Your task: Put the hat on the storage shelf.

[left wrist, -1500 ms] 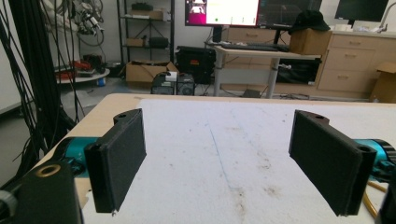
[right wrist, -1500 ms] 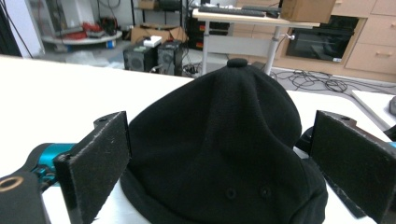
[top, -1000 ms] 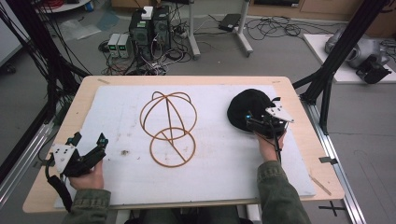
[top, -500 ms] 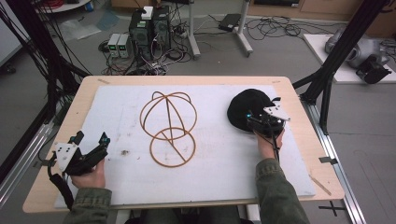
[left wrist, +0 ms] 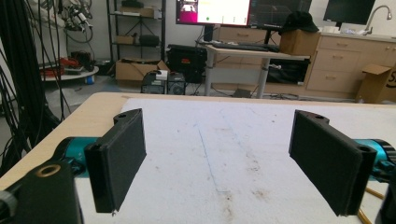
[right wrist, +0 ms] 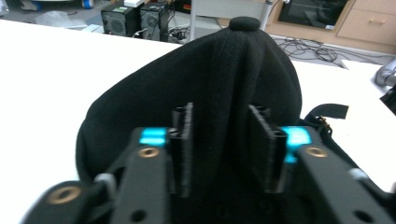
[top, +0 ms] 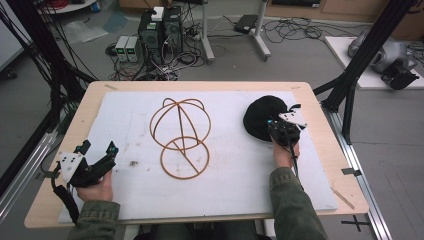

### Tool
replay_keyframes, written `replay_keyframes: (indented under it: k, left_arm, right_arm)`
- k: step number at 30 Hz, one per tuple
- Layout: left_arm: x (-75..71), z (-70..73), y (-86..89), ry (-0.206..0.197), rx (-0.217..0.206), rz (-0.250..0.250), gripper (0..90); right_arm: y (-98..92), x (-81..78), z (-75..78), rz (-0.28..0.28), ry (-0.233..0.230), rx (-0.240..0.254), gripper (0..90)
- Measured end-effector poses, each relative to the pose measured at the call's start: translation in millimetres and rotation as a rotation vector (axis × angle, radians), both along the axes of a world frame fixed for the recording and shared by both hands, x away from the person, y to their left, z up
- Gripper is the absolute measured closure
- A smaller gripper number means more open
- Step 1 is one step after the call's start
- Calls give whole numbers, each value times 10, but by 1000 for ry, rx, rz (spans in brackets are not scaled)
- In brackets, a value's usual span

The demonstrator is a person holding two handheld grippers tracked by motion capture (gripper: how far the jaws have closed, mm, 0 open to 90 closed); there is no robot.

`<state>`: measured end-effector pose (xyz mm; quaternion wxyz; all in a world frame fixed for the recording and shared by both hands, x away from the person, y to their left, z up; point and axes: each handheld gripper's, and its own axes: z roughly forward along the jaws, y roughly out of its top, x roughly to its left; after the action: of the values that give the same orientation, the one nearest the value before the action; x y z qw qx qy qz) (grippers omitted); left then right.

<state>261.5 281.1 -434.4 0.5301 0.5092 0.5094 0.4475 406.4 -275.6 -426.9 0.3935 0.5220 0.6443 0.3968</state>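
Nearest the person, the left gripper [top: 92, 162] rested at the near left corner of the white mat [top: 225, 175], its fingers [left wrist: 116, 163] spread wide apart with nothing but bare mat between them. In the left gripper view, a few brownish stains [left wrist: 233, 198] marked the mat just ahead of those fingers.

Across on the right side, the right gripper [top: 281, 131] sat at the near edge of a black cap [top: 262, 117] that lay on the mat near the right end of the tabletop [top: 325, 150]. Its fingers [right wrist: 184, 144] had just been closing and were pinched on a raised fold of the cap's cloth, which bunched up between them in the right gripper view. The cap's top button [right wrist: 245, 22] pointed away from the gripper, and a strap end [right wrist: 329, 112] stuck out to one side.

In the middle of the mat, well apart from both grippers, lay a wire hat stand [top: 181, 135], tipped on its side: a round base ring nearer the person and a domed frame of hoops beyond it. Nothing sat on it.

Past the far edge of the tabletop, computer boxes [top: 160, 32] and loose cables [top: 295, 30] stood on the floor.
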Motion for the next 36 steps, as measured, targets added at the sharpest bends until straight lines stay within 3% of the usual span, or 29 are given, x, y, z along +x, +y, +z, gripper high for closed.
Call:
replay_keyframes:
  k: [4, 5, 9, 25, 36]
  left_arm:
    - [-4, -1, 8, 3, -2, -3, 189]
    - [-7, -2, 11, 3, 1, -2, 189]
    - [-12, -2, 10, 3, -2, -4, 189]
    - [-11, -2, 9, 2, -3, -7, 189]
    - [-5, -6, 8, 8, -6, -13, 189]
  right_arm:
    - [-15, -5, 8, -4, -4, 15, 775]
    - [-34, -9, 15, 1, 3, 42, 814]
    - [-63, -7, 15, -3, 14, 73, 841]
    - [-89, -34, 40, -16, 12, 112, 851]
    - [-99, -87, 96, -20, -13, 112, 850]
